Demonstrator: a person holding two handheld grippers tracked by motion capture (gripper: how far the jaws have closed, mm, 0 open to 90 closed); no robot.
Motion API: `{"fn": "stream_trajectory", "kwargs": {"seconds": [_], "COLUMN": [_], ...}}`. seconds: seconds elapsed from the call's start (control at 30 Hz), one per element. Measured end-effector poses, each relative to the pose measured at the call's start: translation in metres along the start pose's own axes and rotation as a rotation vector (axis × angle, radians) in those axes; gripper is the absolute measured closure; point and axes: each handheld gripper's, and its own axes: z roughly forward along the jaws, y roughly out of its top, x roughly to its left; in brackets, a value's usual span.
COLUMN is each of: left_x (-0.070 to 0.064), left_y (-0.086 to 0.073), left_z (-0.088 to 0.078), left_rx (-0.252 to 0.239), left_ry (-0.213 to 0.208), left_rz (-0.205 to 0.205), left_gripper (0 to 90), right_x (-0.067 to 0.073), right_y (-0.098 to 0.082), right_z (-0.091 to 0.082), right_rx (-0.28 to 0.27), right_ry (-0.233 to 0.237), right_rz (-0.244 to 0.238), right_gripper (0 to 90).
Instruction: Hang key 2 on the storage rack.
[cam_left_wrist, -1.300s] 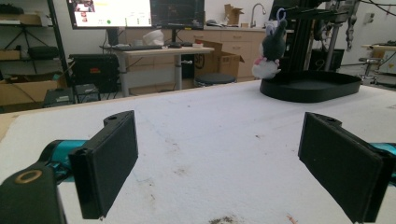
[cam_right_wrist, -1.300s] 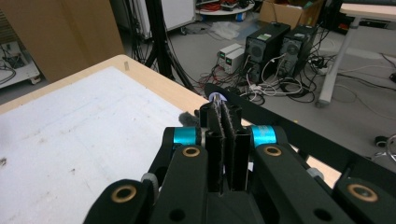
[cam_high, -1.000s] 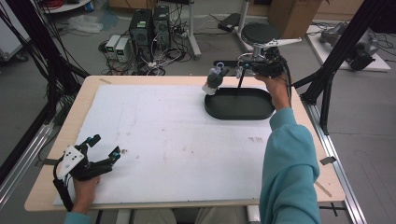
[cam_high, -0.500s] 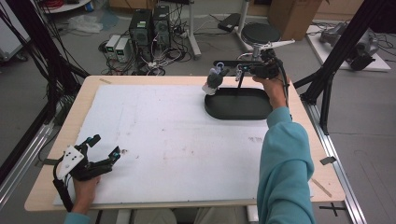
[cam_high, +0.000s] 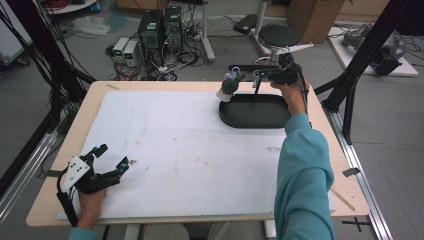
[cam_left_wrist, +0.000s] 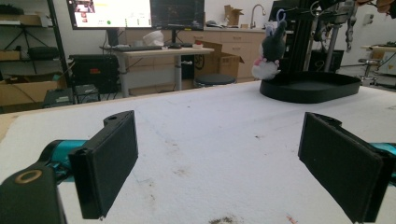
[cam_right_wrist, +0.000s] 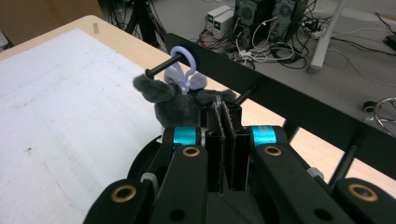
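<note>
My left hand-held gripper (cam_high: 111, 161) rests at the near left corner of the counter (cam_high: 160, 140), jaws spread wide with nothing between them; in the left gripper view only the bare white sheet lies between the two black pads (cam_left_wrist: 109, 158).

Moving right across the counter, the far right part carries one black oval tray (cam_high: 255, 112), and behind it stands one black rack (cam_right_wrist: 289, 100) with pegs sticking out of its bar. One small grey plush toy (cam_high: 230, 85) hangs at the tray's far left end, its lilac ring (cam_right_wrist: 180, 58) threaded over the tip of a peg (cam_right_wrist: 161, 68).

Furthest right, my right hand-held gripper (cam_high: 265, 76) is held just beside the toy, above the tray's far rim. In the right gripper view its jaws are pressed together, and something thin and dark seems to be pinched between them; I cannot tell whether it is part of the toy.

I judge the step in hand to be hanging the toy on the rack: the ring is on the peg but sits near its tip. The next move calls for nudging the ring further along the peg, then parting the jaws and drawing back without dragging the toy off.

Count: two hand-held grippers, one toy, one tray, one rack.
</note>
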Motion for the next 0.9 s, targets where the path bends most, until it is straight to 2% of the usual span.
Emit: {"fn": "stream_trajectory", "kwargs": {"seconds": [0.5, 0.9], "left_x": [0.000, 0.000], "left_y": [0.000, 0.000], "left_z": [0.000, 0.000], "left_rx": [0.004, 0.004], "left_ry": [0.000, 0.000], "left_rz": [0.003, 0.000], "left_gripper": [12.3, 12.4], "right_x": [-0.007, -0.013], "right_y": [-0.003, -0.004], "right_z": [0.004, 0.009], "right_rx": [-0.003, -0.026], "right_ry": [-0.002, -0.012], "right_rz": [0.005, -0.014], "right_gripper": [88.9, 88.8]}}
